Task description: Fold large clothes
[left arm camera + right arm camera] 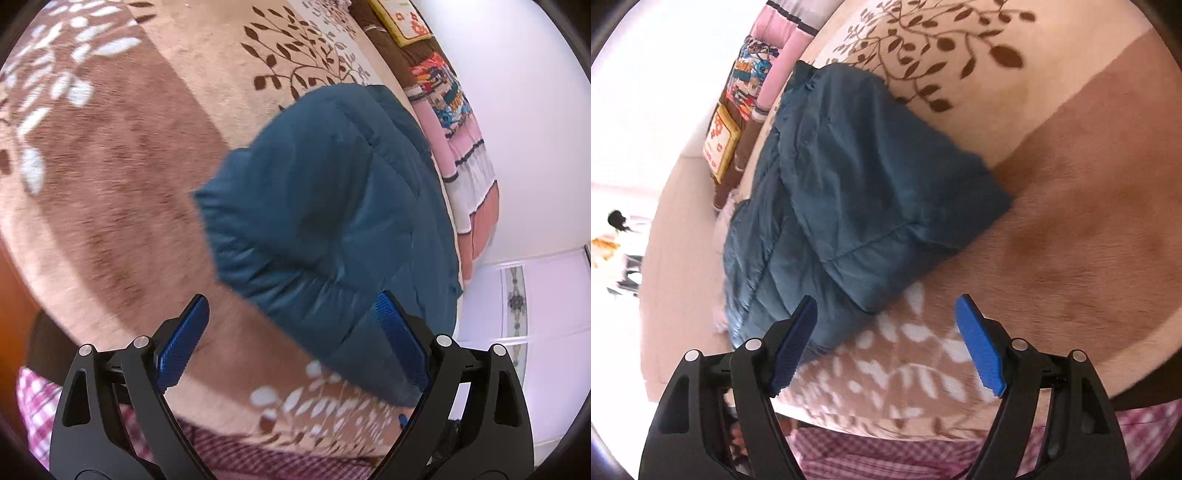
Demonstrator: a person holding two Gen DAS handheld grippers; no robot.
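Note:
A teal quilted jacket (pixel 332 206) lies folded into a thick bundle on a brown and beige leaf-patterned blanket (pixel 110 177). My left gripper (pixel 291 306) is open and empty, held above the near edge of the jacket, with its right finger over the fabric. In the right wrist view the jacket (pixel 849 192) lies ahead and to the left. My right gripper (pixel 886 314) is open and empty above the blanket (pixel 1071 203), its left finger over the jacket's near corner.
Pink, striped and cartoon-print bedding (pixel 454 122) is piled along the far edge by a white wall. A yellow-framed cushion (pixel 722 147) lies beyond the jacket. A pink checked cloth (pixel 886 454) lies at the near edge under the grippers.

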